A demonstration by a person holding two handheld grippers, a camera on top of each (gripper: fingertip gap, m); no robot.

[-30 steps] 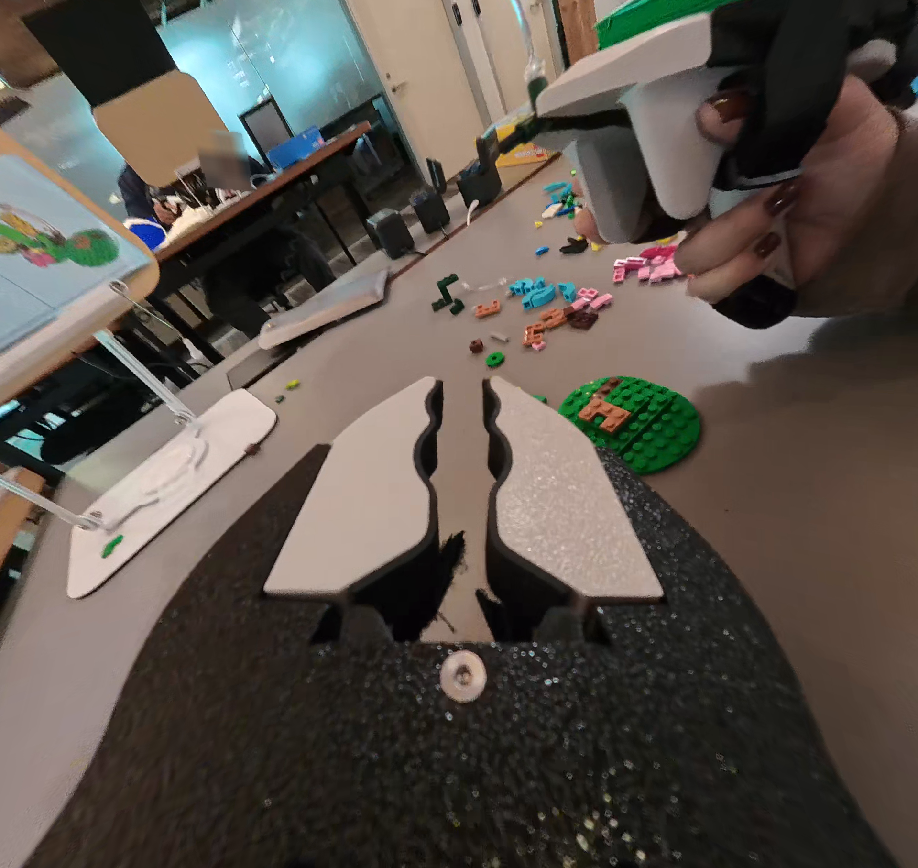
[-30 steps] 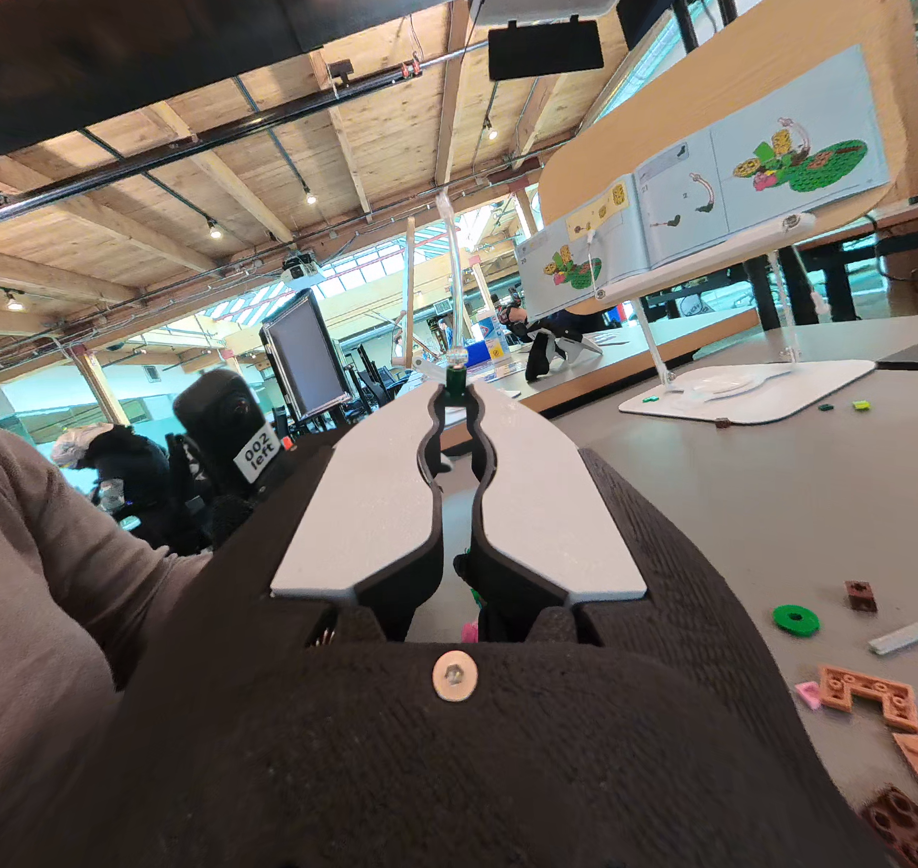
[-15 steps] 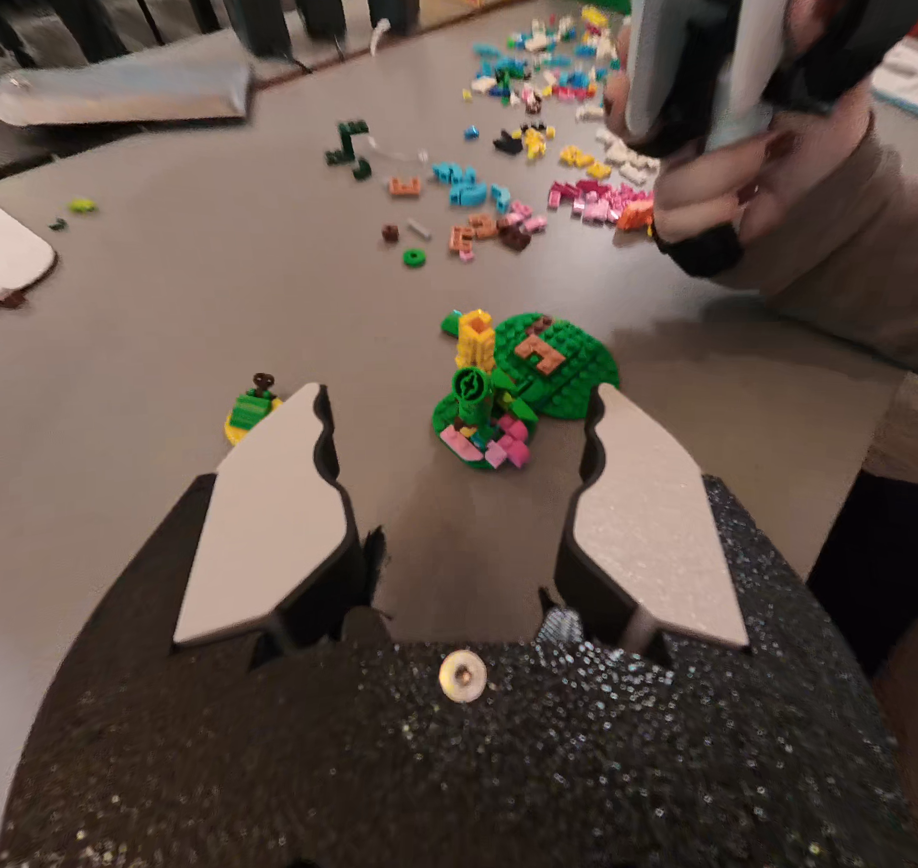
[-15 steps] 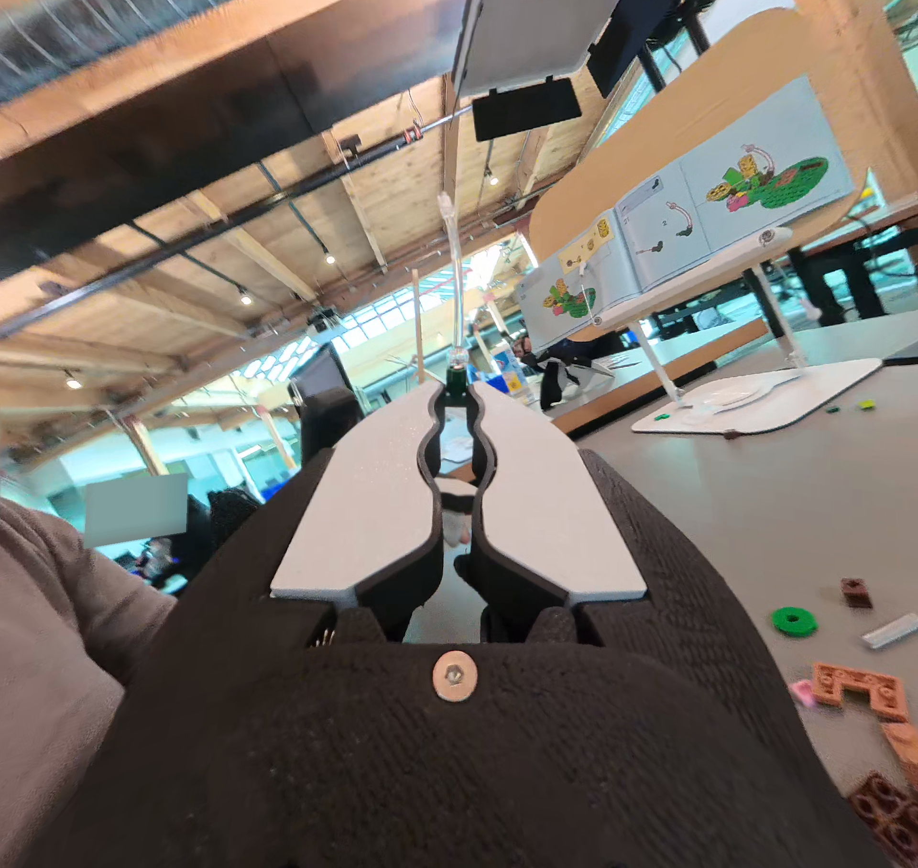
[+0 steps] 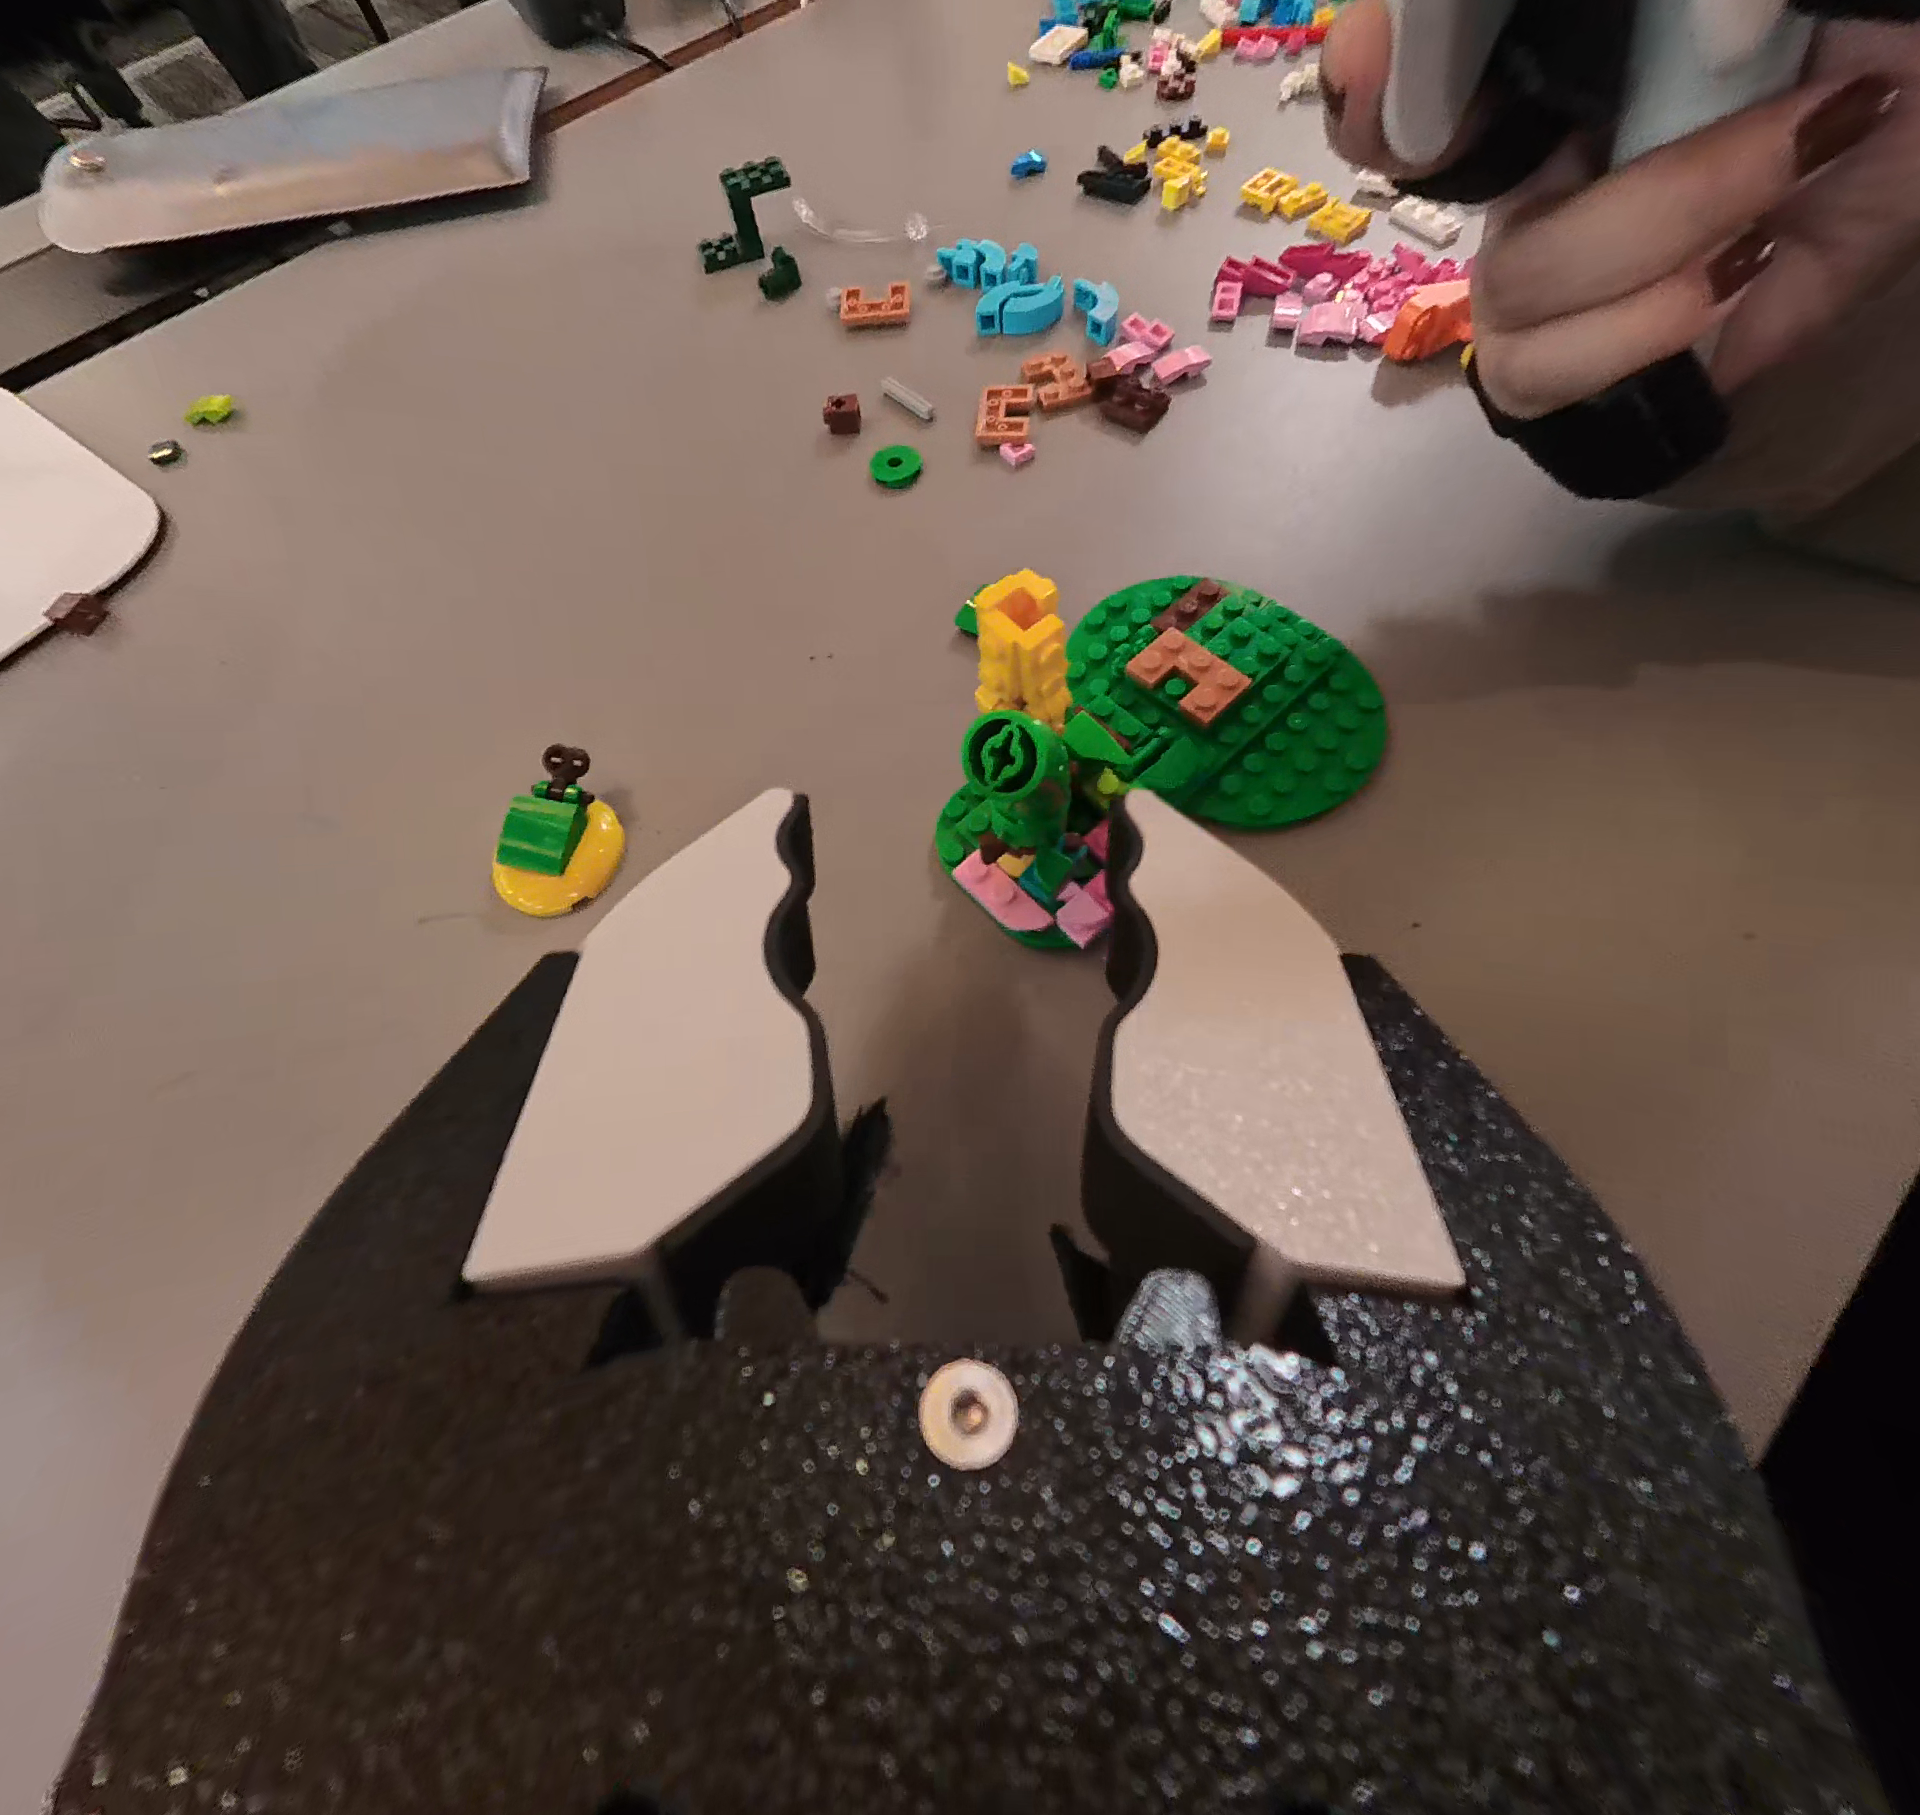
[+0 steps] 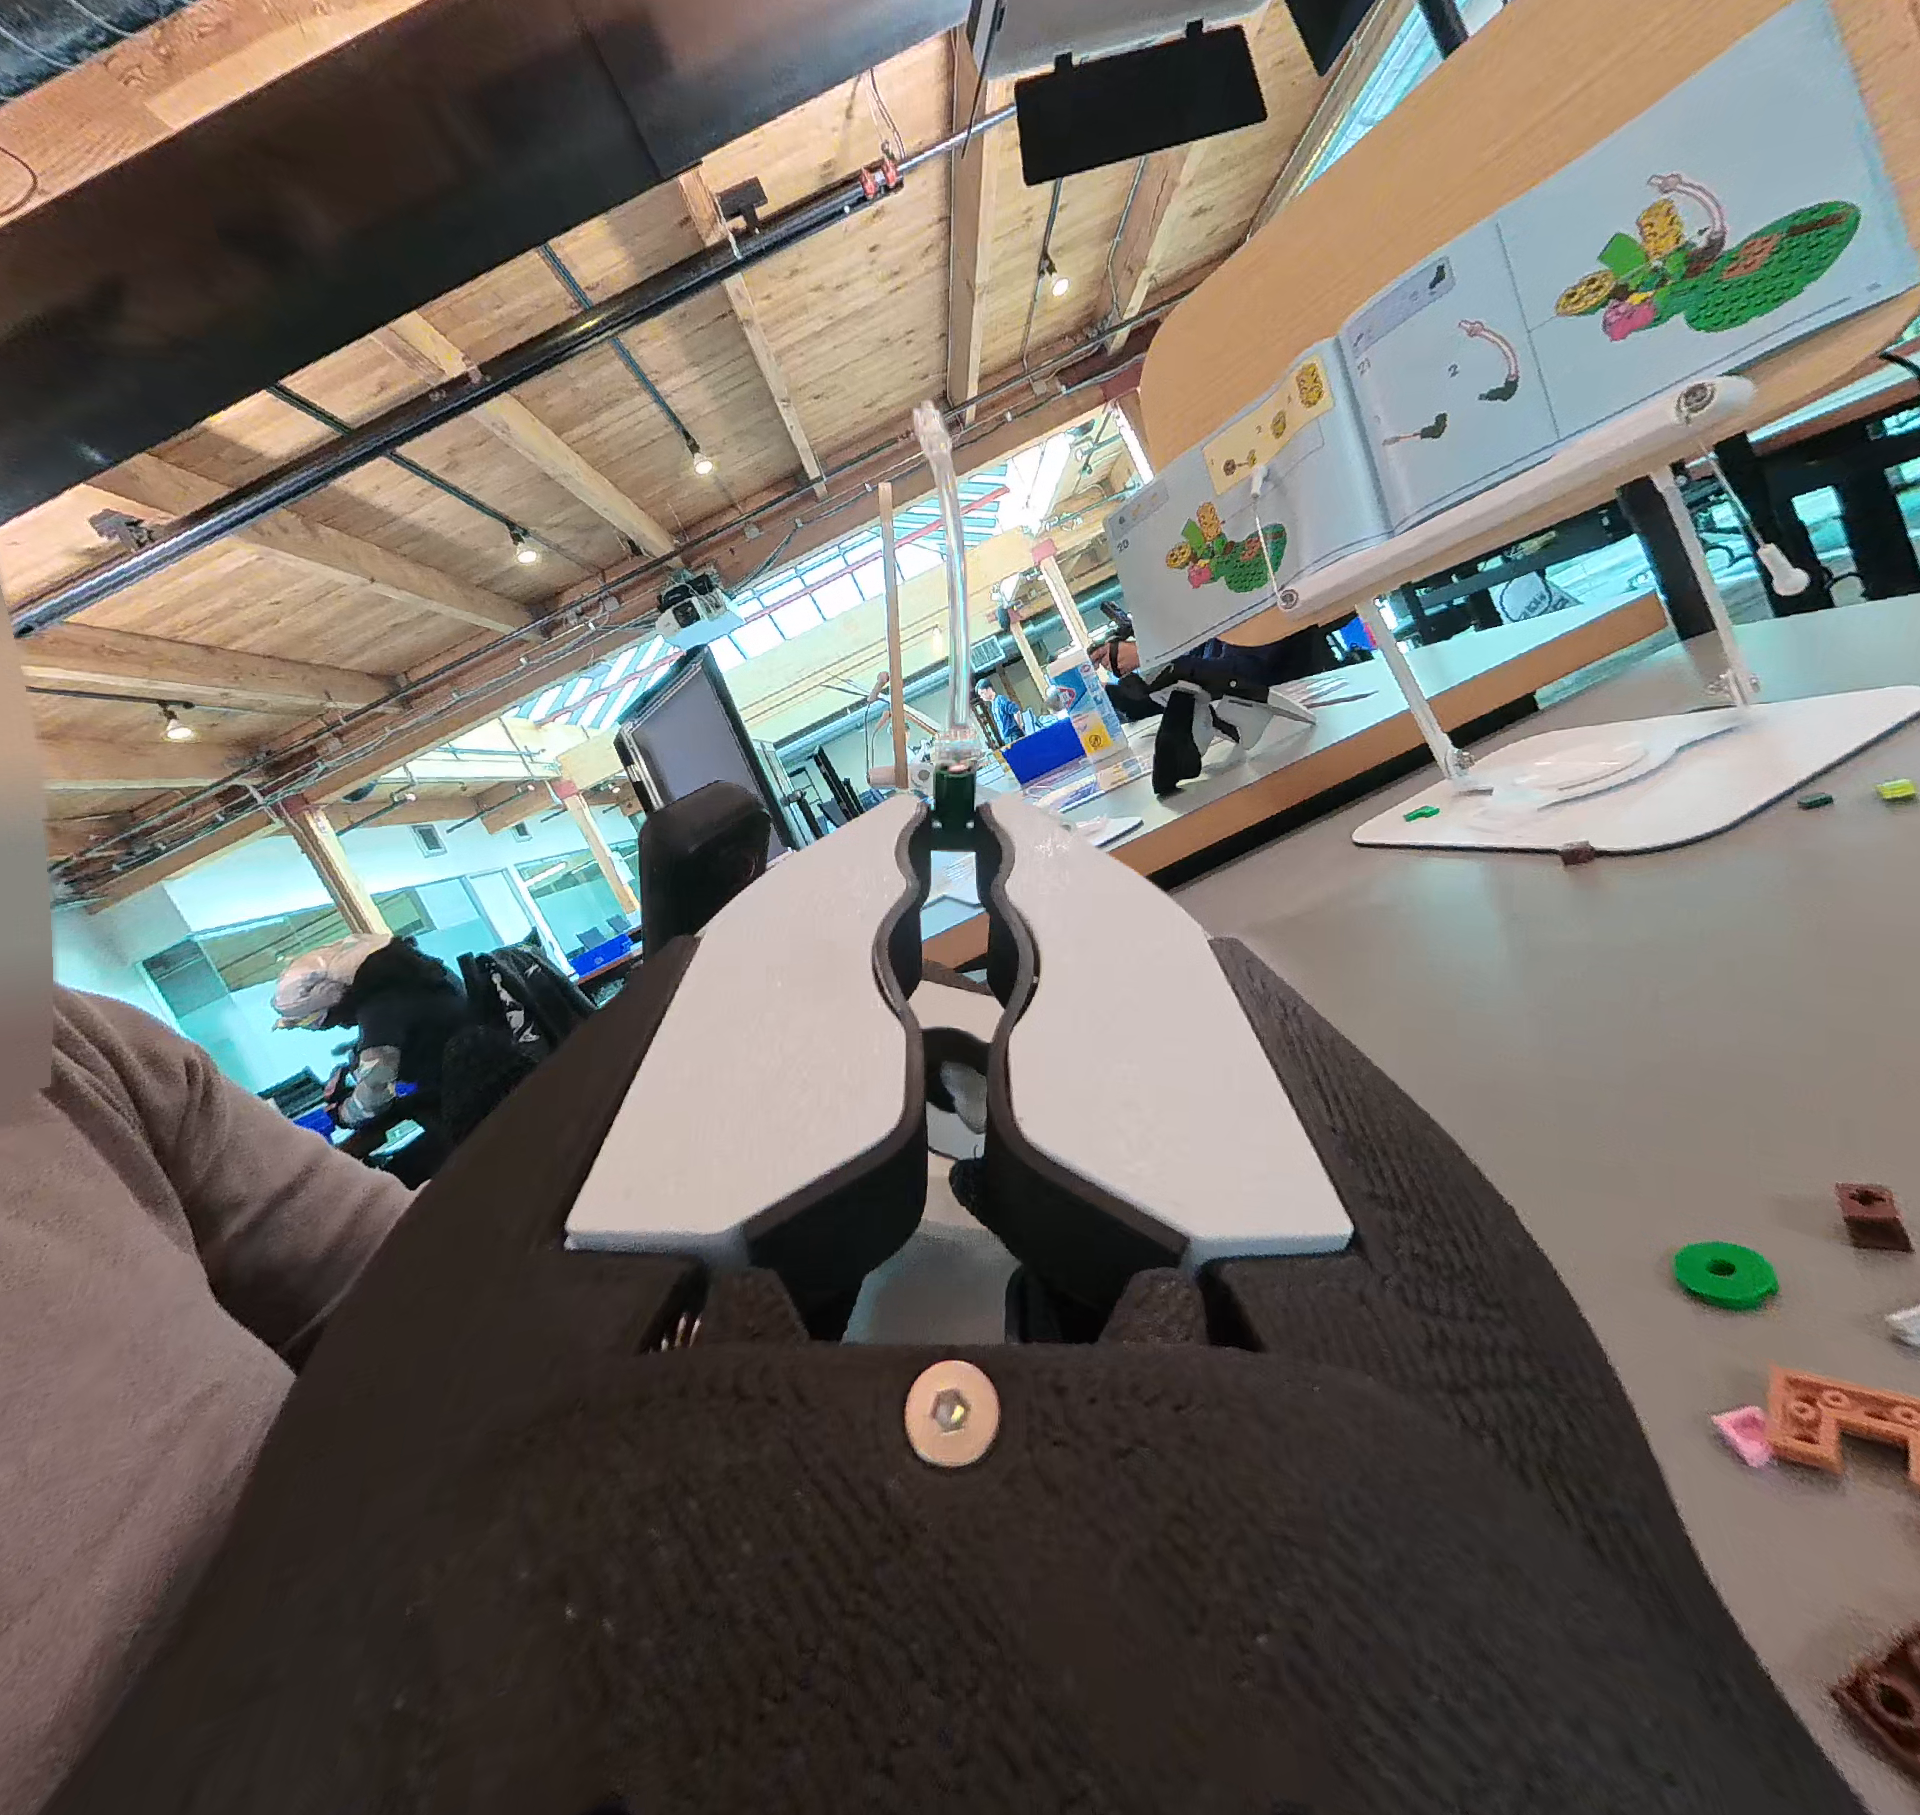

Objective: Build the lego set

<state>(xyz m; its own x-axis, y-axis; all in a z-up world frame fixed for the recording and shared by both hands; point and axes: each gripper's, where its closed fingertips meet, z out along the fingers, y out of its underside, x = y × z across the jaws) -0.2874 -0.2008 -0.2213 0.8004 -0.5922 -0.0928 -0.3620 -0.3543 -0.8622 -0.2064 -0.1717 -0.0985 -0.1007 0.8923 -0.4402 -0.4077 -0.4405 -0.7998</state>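
My left gripper (image 5: 956, 809) is open and points down at the table, its tips just short of the green lego build (image 5: 1023, 830). That build has a small green round base with pink pieces, a green disc and a yellow tower (image 5: 1023, 648), joined to a large green round plate (image 5: 1268, 716) with brown tiles. My right gripper (image 6: 956, 815) is raised and tilted up, shut on a small dark green piece (image 6: 954, 791) with a clear curved rod (image 6: 951, 581) standing out of it. The right gripper also shows at the top right of the left wrist view (image 5: 1538, 30).
A small yellow-and-green sub-build (image 5: 556, 835) sits left of my left fingers. Loose pieces lie beyond: a green ring (image 5: 896, 465), brown angle plates (image 5: 1003, 415), blue curves (image 5: 1013, 295), pink pieces (image 5: 1330, 295). An instruction booklet (image 6: 1538, 342) stands on a white stand (image 6: 1621, 778). My hands' fingertips stand some 15 centimeters from each other. The large green round plate (image 5: 1268, 716) lies some 6 centimeters from my left tips, 15 centimeters from my right tips.
My left gripper tipped down from the room toward the table, opened wide, then narrowed somewhat and moved closer to the green build. My right gripper stayed shut on the rod piece and tilted slightly.
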